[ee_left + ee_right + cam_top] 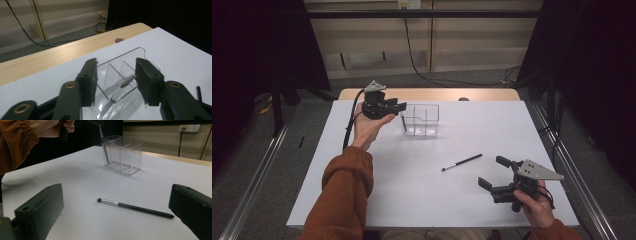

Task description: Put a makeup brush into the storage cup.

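Note:
A clear plastic organizer (422,120) with several compartments stands at the back of the white table (412,190). A thin brush (403,123) leans upright in its left compartment, pale bristle end up (128,80). My left gripper (398,106) hovers just above that corner of the organizer (117,72), jaws open (116,67) on either side of the brush tip and not touching it. A second brush (462,162) with a black handle lies flat mid-table (135,207). My right gripper (493,172) is open near the front right, its jaws (116,195) facing that brush from just behind it.
A strip of bare wooden tabletop (427,94) runs along the far edge behind the white surface. A cable (351,120) trails from the left gripper down the table's left side. Black curtains flank the table, and metal rails (257,175) run along the floor.

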Demonstrator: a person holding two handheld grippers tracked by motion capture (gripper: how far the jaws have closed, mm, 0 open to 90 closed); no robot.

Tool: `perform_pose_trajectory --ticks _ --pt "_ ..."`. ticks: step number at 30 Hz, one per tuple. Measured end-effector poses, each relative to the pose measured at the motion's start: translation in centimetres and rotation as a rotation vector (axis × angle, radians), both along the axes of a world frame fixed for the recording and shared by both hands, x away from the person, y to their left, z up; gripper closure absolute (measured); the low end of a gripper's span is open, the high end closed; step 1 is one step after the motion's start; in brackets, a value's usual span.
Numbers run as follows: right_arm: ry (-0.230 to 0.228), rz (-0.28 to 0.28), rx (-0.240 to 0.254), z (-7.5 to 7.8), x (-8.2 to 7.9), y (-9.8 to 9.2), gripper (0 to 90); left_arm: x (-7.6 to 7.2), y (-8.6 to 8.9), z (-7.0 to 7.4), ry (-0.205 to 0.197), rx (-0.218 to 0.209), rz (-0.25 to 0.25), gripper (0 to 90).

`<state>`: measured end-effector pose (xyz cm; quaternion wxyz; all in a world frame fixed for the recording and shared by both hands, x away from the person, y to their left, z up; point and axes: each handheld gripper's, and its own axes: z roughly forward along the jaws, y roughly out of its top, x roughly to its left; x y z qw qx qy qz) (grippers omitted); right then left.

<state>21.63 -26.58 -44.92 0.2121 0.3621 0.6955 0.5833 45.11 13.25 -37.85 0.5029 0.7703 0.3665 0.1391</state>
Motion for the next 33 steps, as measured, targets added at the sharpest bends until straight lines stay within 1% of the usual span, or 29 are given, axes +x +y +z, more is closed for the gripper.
perform_pose_trajectory --ticks 4,7,9,11,14,15,16,17,18,21,23,25,26,28,30,31,32,33 --pt "0.0 -0.002 -0.001 0.0 0.0 0.0 0.0 0.0 0.0 -0.1 -0.008 -0.001 0.0 36.4" --pt "-0.002 -0.001 0.001 0.0 0.0 0.0 0.0 -0.2 0.1 0.0 -0.016 -0.009 -0.002 30.7" --pt "-0.001 -0.002 0.002 0.0 0.0 0.0 0.0 -0.3 0.0 0.1 -0.025 -0.018 -0.002 25.0" --pt "0.0 -0.002 0.002 0.0 0.0 0.0 0.0 -0.5 -0.1 0.2 -0.02 -0.026 -0.003 17.9" --pt "0.0 0.0 0.0 0.0 0.0 0.0 0.0 -0.7 -0.1 0.3 -0.025 -0.024 -0.003 12.8" --pt "0.001 -0.001 0.001 0.0 0.0 0.1 0.0 -0.8 0.0 0.3 -0.021 -0.04 -0.009 10.8" --pt "0.0 -0.001 0.0 0.0 0.0 0.1 0.0 -1.0 0.1 0.4 -0.02 -0.045 -0.017 10.3" --pt "0.001 0.0 -0.001 0.0 0.0 0.0 0.0 -1.1 0.1 0.4 -0.033 -0.046 -0.019 10.1" --pt "0.001 -0.001 -0.002 0.0 0.1 0.0 0.0 -1.3 0.1 0.4 -0.04 -0.037 -0.024 8.9" --pt "0.002 -0.003 -0.003 0.0 0.1 0.0 0.0 -1.5 0.4 0.3 -0.047 -0.036 -0.027 5.8" --pt "0.002 -0.003 -0.002 0.0 0.1 0.0 0.0 -1.8 0.7 0.3 -0.053 -0.049 -0.03 5.4" --pt "0.002 -0.004 -0.005 0.0 0.1 0.0 0.0 -2.1 0.8 0.3 -0.067 -0.051 -0.046 5.4" --pt "0.002 -0.004 -0.005 0.0 0.1 0.1 0.0 -2.4 0.9 0.3 -0.084 -0.047 -0.044 5.4" --pt "0.002 -0.004 -0.005 0.0 0.1 0.1 0.0 -2.7 1.2 0.4 -0.089 -0.042 -0.043 5.4" --pt "0.004 -0.005 -0.005 0.0 0.1 0.1 0.0 -3.0 1.6 0.4 -0.092 -0.056 -0.051 4.9" --pt "0.002 -0.005 -0.005 0.0 0.2 0.1 0.0 -3.2 1.7 0.5 -0.095 -0.064 -0.045 4.5" --pt "0.002 -0.005 -0.005 0.0 0.2 0.1 0.0 -3.4 1.9 0.6 -0.103 -0.052 -0.031 4.5" --pt "0.001 -0.007 -0.003 0.0 0.1 0.1 0.0 -3.5 2.1 0.6 -0.108 -0.048 -0.031 4.5"
